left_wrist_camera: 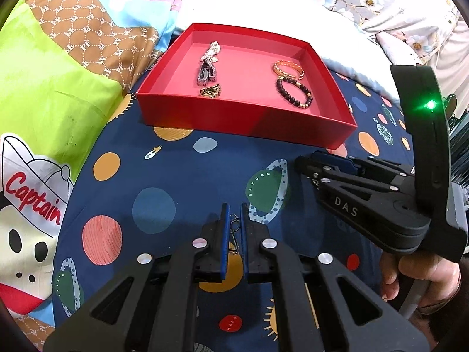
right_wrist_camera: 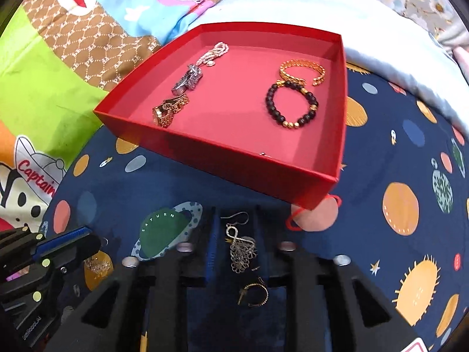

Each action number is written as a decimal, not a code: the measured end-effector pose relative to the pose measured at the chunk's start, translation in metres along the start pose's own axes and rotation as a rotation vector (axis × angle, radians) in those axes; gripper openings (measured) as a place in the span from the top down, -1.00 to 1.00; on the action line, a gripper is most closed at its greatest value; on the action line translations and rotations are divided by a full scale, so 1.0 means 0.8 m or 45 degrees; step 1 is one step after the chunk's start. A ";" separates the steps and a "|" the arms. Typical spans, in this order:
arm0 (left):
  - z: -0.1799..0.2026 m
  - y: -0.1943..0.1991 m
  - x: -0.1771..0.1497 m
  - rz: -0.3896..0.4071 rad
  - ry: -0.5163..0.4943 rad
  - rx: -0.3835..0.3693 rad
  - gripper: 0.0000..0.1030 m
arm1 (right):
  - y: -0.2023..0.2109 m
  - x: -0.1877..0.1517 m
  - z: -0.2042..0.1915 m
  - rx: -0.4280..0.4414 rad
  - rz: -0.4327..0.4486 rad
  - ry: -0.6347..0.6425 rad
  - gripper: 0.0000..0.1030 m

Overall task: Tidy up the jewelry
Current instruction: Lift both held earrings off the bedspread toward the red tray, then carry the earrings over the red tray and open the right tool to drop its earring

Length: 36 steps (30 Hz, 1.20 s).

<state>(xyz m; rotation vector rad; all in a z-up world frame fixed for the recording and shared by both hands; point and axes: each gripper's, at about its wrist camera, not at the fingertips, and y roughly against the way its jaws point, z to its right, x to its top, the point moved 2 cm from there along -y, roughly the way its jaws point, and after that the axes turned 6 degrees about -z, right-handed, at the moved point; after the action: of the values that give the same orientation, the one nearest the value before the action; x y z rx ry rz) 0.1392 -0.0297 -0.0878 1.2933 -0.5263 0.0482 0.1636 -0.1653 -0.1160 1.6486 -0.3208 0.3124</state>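
Observation:
A red open box (left_wrist_camera: 246,123) (right_wrist_camera: 222,158) lies on the navy planet-print cloth. In it are a gold cuff bracelet (left_wrist_camera: 288,68) (right_wrist_camera: 302,70), a dark bead bracelet (left_wrist_camera: 294,92) (right_wrist_camera: 290,107), a pearl-and-silver piece (left_wrist_camera: 209,61) (right_wrist_camera: 199,67) and a gold piece (left_wrist_camera: 210,91) (right_wrist_camera: 170,110). My left gripper (left_wrist_camera: 234,209) is nearly shut around a silver earring (left_wrist_camera: 234,234), low over the cloth. My right gripper (right_wrist_camera: 234,220) is open around a silver filigree earring (right_wrist_camera: 241,249) lying on the cloth. A gold hoop earring (right_wrist_camera: 253,293) lies behind it.
Cartoon-print bedding (left_wrist_camera: 44,88) rises at the left and a white pillow (left_wrist_camera: 263,8) lies behind the box. The right gripper's body (left_wrist_camera: 366,193) sits just right of my left gripper. Another small silver piece (right_wrist_camera: 96,264) lies under the left gripper.

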 end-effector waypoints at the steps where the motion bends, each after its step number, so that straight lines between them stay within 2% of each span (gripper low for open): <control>1: -0.001 0.000 0.000 -0.001 0.003 0.000 0.89 | 0.000 -0.001 -0.002 -0.004 0.002 0.009 0.67; 8: -0.001 -0.001 0.003 -0.003 -0.001 -0.004 0.89 | 0.021 -0.015 0.000 0.047 0.027 -0.030 0.68; 19: 0.012 0.038 0.011 0.078 -0.028 -0.050 0.89 | 0.105 -0.018 0.008 0.099 0.187 -0.091 0.68; 31: 0.020 0.094 0.057 0.229 -0.071 -0.113 0.89 | 0.155 0.028 0.014 0.119 0.312 -0.066 0.68; 36: 0.011 0.109 0.088 0.297 -0.065 -0.093 0.89 | 0.164 0.057 0.018 0.105 0.358 -0.056 0.68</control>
<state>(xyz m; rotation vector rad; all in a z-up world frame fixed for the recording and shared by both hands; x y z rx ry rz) 0.1705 -0.0305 0.0202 1.1599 -0.7148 0.1888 0.1550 -0.1937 0.0204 1.6942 -0.5818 0.5068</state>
